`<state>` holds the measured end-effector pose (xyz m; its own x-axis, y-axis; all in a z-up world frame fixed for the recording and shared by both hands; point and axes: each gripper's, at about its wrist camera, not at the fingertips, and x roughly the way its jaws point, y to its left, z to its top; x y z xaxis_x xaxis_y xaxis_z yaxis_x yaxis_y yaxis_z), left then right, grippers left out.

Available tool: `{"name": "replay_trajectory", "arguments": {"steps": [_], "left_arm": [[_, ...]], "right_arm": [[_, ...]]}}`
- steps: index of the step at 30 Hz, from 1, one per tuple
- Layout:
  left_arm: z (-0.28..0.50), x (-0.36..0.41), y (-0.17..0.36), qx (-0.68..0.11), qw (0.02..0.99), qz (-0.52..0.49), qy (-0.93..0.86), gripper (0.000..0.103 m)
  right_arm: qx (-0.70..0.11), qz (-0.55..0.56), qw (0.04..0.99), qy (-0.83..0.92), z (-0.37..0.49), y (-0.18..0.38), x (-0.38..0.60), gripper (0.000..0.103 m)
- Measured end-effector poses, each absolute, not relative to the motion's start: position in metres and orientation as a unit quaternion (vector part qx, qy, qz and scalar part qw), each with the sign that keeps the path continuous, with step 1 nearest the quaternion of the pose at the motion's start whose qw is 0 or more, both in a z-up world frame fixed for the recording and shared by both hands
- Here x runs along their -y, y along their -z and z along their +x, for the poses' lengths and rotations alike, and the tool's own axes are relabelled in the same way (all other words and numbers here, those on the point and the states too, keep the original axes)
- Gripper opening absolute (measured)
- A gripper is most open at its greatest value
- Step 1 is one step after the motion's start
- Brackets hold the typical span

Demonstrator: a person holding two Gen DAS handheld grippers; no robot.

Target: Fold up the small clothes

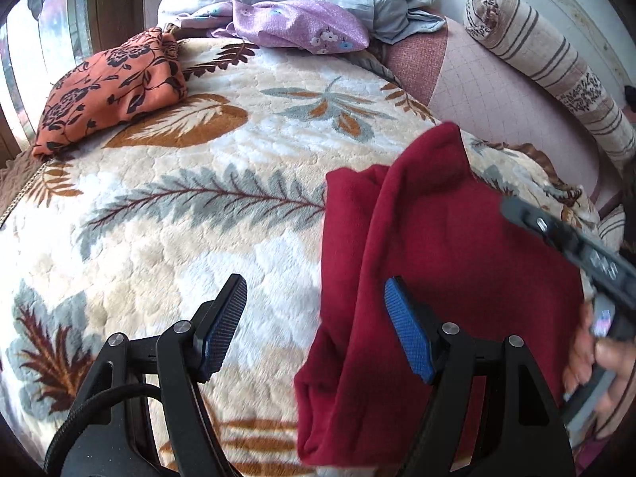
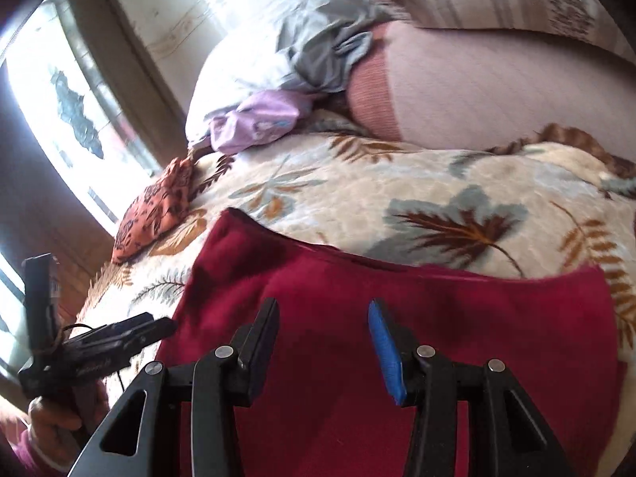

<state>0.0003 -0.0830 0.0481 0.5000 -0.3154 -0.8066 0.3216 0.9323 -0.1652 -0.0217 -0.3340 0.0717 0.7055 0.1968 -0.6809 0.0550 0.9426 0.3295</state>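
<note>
- Left tongs (image 1: 314, 326) spread wide, empty, over the red garment's edge.
- Right tongs (image 2: 322, 342) partly apart, gripping nothing, above red garment (image 2: 397, 298).
- Lay folded on leaf-patterned blanket (image 1: 198, 198); orange floral cloth (image 1: 111, 87) well apart.

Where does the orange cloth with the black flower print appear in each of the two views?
Left wrist view: the orange floral cloth lies upper left, at the edge of the leaf-patterned blanket, beside the window.
Right wrist view: the same cloth is at middle left, smaller, again at the blanket's edge.
Shared landmark: the dark red garment.
</note>
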Motion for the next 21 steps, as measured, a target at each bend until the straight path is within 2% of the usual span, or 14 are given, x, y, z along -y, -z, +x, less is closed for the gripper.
{"name": "replay_trajectory", "arguments": {"steps": [3, 11, 19, 21], "left_arm": [[-0.021, 0.071, -0.037, -0.471, 0.863, -0.005, 0.184, 0.073], [-0.025, 0.076, -0.018, -0.472, 0.857, -0.015, 0.206, 0.073], [-0.023, 0.072, -0.018, -0.469, 0.856, -0.014, 0.214, 0.073], [-0.024, 0.073, -0.018, -0.468, 0.857, -0.012, 0.214, 0.073]], "right_arm": [[-0.383, 0.137, 0.911, -0.061, 0.019, -0.068, 0.292, 0.039], [-0.443, 0.121, 0.888, -0.023, 0.093, -0.022, 0.256, 0.039], [-0.435, 0.146, 0.888, -0.032, 0.055, -0.041, 0.273, 0.039], [-0.416, 0.150, 0.897, -0.029, 0.020, -0.052, 0.288, 0.045]]}}
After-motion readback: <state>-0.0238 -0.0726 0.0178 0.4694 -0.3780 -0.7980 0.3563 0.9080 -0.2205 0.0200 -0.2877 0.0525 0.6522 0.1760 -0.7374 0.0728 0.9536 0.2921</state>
